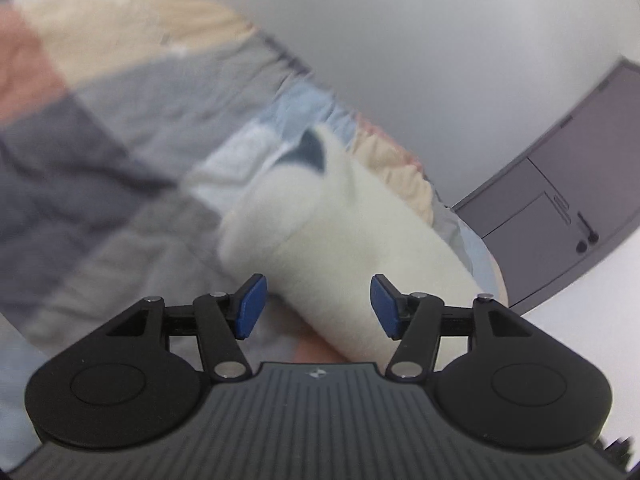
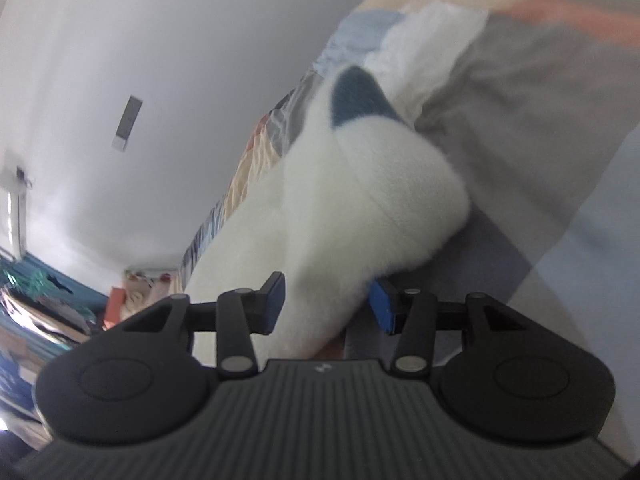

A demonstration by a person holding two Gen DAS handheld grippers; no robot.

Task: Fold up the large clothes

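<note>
A fluffy white fleece garment point(image 1: 340, 232) with a dark blue patch point(image 1: 310, 152) lies bunched on a patchwork bedcover point(image 1: 120, 120). My left gripper point(image 1: 318, 306) is open. The near end of the fleece runs between its blue pads point(image 1: 252, 306) and a gap shows at the left pad. In the right wrist view the same white fleece point(image 2: 360, 208) fills most of the space between the pads of my right gripper point(image 2: 328, 304). It brushes the left pad point(image 2: 277, 300) and drapes over the top of the right one, and I see no squeeze on it. That gripper stands open.
The bedcover point(image 2: 500, 92) has grey, peach, pink and pale blue patches. A white wall point(image 1: 440, 40) rises behind the bed, with a grey-purple cabinet point(image 1: 560, 184) to the right. Cluttered shelves and coloured things point(image 2: 48, 304) sit at the far left of the right wrist view.
</note>
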